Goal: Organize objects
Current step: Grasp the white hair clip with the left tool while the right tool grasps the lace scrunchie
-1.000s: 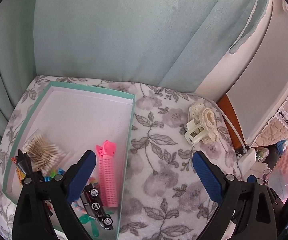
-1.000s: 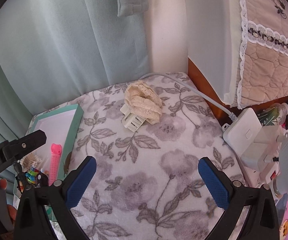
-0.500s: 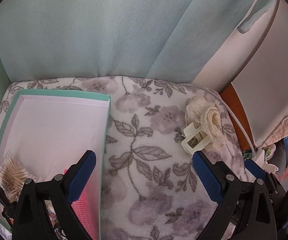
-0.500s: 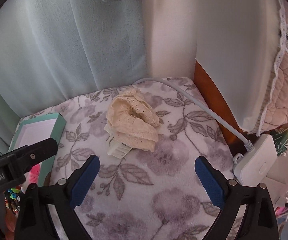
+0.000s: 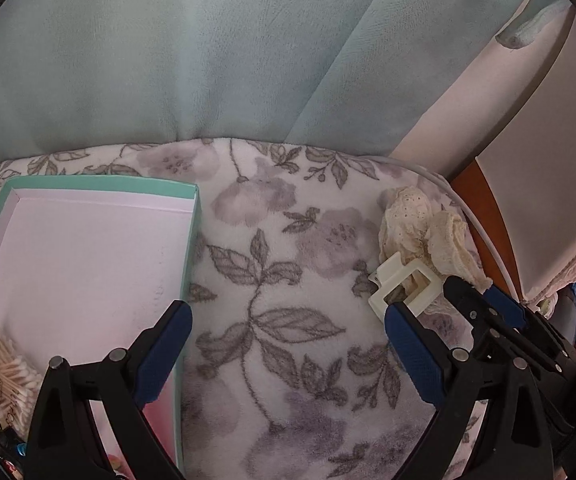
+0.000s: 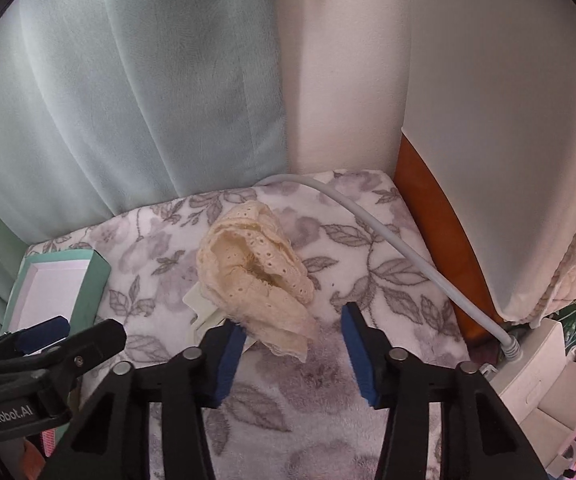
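While both grippers gape wide, the teal box [image 5: 192, 240] holds cotton swabs [image 5: 2, 364].

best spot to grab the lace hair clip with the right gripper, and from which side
Judging from both wrist views, grip the cream lace hair clip across its rigid plastic claw, not the floppy lace. The right gripper is open, already straddling the lace's near end; coming from the near side, lower and slightly left, should put the pads on the plastic.

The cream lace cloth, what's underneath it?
Under the cream lace cloth sits a white plastic clip, resting on the floral blanket. Its rectangular frame sticks out at the near side; the rest is covered by the cloth, so its full shape cannot be seen.
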A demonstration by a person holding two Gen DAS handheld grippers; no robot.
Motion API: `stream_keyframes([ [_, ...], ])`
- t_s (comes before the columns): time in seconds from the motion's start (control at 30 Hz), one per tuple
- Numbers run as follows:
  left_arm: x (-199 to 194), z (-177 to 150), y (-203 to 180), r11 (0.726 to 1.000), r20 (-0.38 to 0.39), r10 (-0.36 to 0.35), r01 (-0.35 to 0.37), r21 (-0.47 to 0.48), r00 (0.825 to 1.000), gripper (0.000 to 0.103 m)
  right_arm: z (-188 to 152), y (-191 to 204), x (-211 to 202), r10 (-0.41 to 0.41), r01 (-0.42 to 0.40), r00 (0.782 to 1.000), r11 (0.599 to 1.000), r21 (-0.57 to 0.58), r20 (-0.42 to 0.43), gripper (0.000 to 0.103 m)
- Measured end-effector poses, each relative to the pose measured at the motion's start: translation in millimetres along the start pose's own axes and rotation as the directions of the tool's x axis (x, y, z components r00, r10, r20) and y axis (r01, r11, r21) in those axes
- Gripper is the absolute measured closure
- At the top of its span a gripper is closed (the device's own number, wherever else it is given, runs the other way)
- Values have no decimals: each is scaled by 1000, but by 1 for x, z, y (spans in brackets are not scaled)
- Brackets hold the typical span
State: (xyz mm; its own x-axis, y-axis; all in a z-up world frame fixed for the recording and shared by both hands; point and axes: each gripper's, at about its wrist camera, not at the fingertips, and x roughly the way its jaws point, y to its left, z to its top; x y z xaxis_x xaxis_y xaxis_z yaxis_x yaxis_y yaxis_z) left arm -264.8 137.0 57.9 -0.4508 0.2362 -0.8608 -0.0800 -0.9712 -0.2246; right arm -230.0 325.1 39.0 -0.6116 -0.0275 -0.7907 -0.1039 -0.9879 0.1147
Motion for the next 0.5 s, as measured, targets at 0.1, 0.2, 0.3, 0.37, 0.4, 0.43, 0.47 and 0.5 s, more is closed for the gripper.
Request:
stream_keyframes([
  [0.1, 6, 1, -8, 1000, -10, -21, 21, 5, 1000, 6, -2, -6, 3, 14, -14, 1000, 1000, 10, -1, 80],
  [0.2, 13, 2, -18, 999, -23, -38, 38, 17, 999, 6, -7, -14, 5, 33, -33, 999, 999, 32, -6, 93],
  [0.3, 20, 2, -28, 998, -35, -52, 53, 37, 998, 6, -11, -19, 6, 37, -37, 999, 999, 37, -9, 98],
  [0.37, 23, 2, -35, 997, -43, -66, 68, 45, 997, 6, -14, -21, 6, 42, -42, 999, 998, 38, -7, 98],
  [0.4, 25, 2, -38, 996, -46, -73, 75, 49, 996, 6, -15, -22, 6, 43, -43, 999, 998, 39, -6, 99],
  [0.43, 26, 2, -41, 996, -46, -75, 77, 53, 996, 7, -17, -25, 5, 45, -45, 999, 998, 46, -6, 99],
  [0.47, 28, 2, -43, 995, -49, -76, 79, 57, 996, 7, -19, -28, 5, 53, -52, 999, 997, 56, -8, 99],
  [0.5, 30, 2, -46, 995, -54, -77, 80, 63, 996, 7, -21, -30, 5, 57, -57, 998, 996, 65, -8, 99],
])
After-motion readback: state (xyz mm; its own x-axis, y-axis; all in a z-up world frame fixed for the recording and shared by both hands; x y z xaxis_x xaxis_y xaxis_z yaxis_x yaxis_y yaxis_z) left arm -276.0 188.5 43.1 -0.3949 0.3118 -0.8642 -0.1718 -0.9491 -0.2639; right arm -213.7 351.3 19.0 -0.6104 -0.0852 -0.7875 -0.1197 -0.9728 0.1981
